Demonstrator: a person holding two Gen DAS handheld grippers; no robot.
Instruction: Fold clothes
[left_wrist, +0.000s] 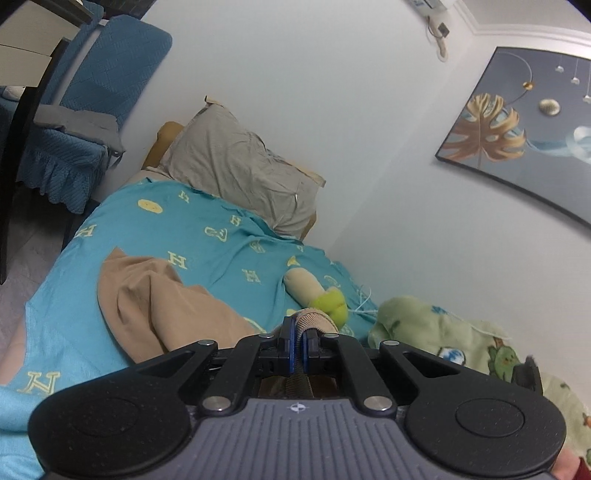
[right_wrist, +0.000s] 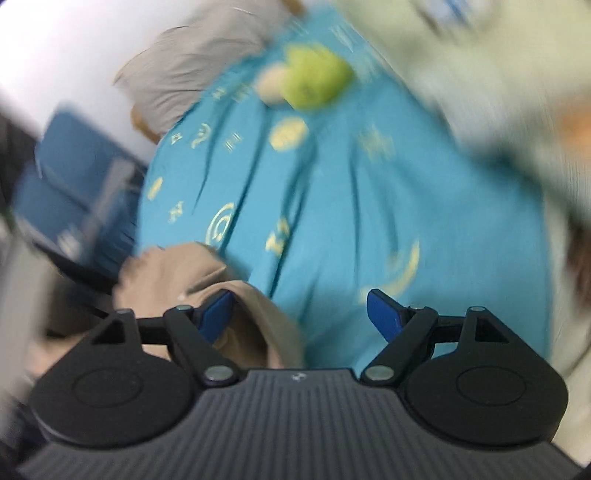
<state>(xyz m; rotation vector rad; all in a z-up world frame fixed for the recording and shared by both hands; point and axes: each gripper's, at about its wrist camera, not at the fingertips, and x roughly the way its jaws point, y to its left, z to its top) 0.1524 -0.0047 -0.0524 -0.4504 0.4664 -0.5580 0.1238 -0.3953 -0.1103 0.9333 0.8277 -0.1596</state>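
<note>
The left tool (left_wrist: 298, 341) is clamped on the ribbed edge of the tan garment (left_wrist: 155, 295), which sprawls across the teal sheet (left_wrist: 207, 236) on the bed; the right tool (right_wrist: 300, 314) stands wide apart, holding nothing. Beyond lie one plush toy (left_wrist: 321, 295), one grey pillow (left_wrist: 236, 166) and one green blanket (left_wrist: 443, 332)

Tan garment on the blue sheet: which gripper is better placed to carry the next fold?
Left, probably. The left gripper is shut on the tan garment's ribbed edge, while the right gripper is open, the cloth only beside its left finger.
</note>
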